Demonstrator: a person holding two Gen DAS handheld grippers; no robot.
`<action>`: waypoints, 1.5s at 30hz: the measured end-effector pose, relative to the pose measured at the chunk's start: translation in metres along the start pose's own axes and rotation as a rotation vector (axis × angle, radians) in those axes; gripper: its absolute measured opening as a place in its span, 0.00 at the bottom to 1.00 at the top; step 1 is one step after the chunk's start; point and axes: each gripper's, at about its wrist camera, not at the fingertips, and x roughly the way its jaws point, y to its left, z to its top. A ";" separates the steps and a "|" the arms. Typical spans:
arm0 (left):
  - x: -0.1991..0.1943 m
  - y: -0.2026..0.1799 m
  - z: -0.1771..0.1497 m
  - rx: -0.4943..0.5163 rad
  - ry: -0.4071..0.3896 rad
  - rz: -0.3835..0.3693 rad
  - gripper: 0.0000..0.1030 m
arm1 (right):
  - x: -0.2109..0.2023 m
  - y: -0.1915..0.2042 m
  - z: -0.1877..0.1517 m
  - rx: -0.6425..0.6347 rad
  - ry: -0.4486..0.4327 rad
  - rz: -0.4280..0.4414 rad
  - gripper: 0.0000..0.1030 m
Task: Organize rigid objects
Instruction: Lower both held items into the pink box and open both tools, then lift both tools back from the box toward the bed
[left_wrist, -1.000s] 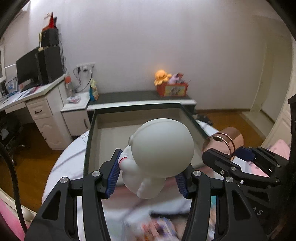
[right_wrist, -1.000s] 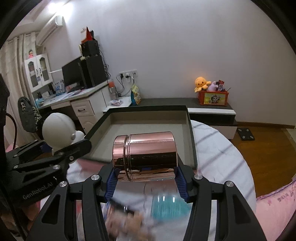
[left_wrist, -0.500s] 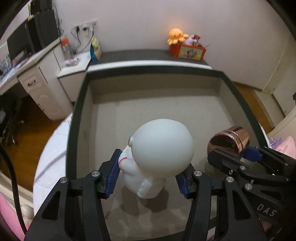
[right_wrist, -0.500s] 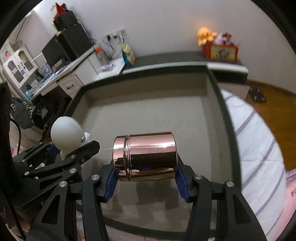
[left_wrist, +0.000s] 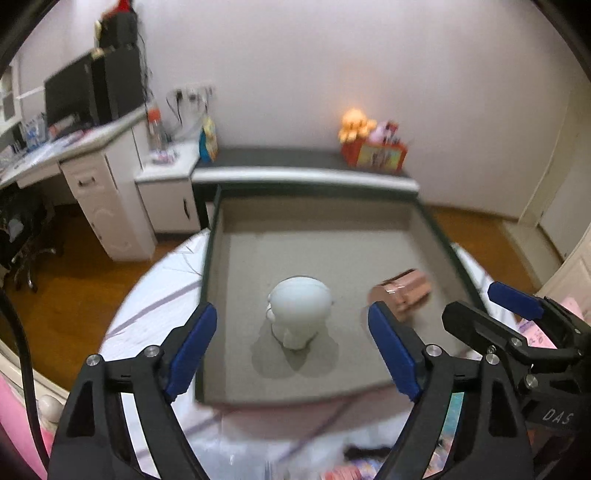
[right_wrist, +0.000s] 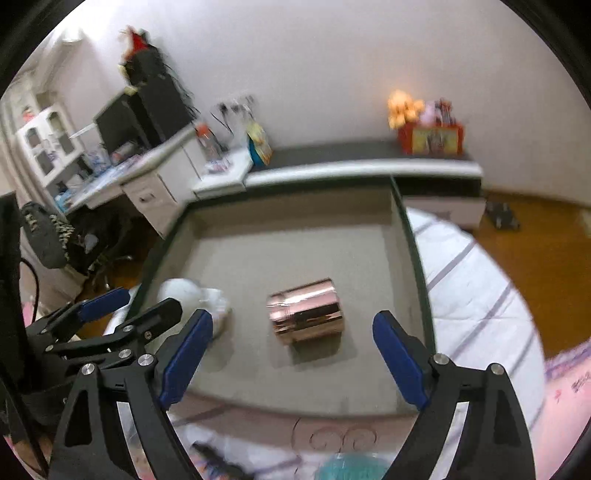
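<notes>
A white astronaut figurine (left_wrist: 298, 312) stands on the grey floor of a dark-rimmed tray (left_wrist: 258, 266). A copper-coloured metal can (right_wrist: 306, 311) lies on its side to its right; it also shows in the left wrist view (left_wrist: 400, 291). My left gripper (left_wrist: 291, 354) is open and empty, held back above the tray's near edge. My right gripper (right_wrist: 291, 354) is open and empty, behind the can. The figurine shows in the right wrist view (right_wrist: 195, 295), partly hidden by the left gripper's fingers (right_wrist: 105, 299).
The tray (right_wrist: 417, 273) sits on a round table with a white striped cloth (right_wrist: 472, 280). Blurred small items lie on the cloth near me (left_wrist: 343, 472). A white desk with a monitor (left_wrist: 70, 99) stands at left. A low bench holds a red box of toys (left_wrist: 373, 155).
Both grippers have opened and pulled back. The figurine and the copper can, held a second ago, now rest on the tray floor.
</notes>
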 end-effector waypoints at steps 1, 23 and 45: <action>-0.018 -0.001 -0.005 -0.001 -0.036 0.003 0.87 | -0.018 0.007 -0.005 -0.022 -0.038 -0.002 0.87; -0.233 -0.035 -0.127 0.056 -0.514 0.152 1.00 | -0.234 0.068 -0.145 -0.141 -0.534 -0.131 0.87; -0.250 -0.055 -0.156 0.092 -0.572 0.200 1.00 | -0.256 0.058 -0.185 -0.144 -0.571 -0.177 0.87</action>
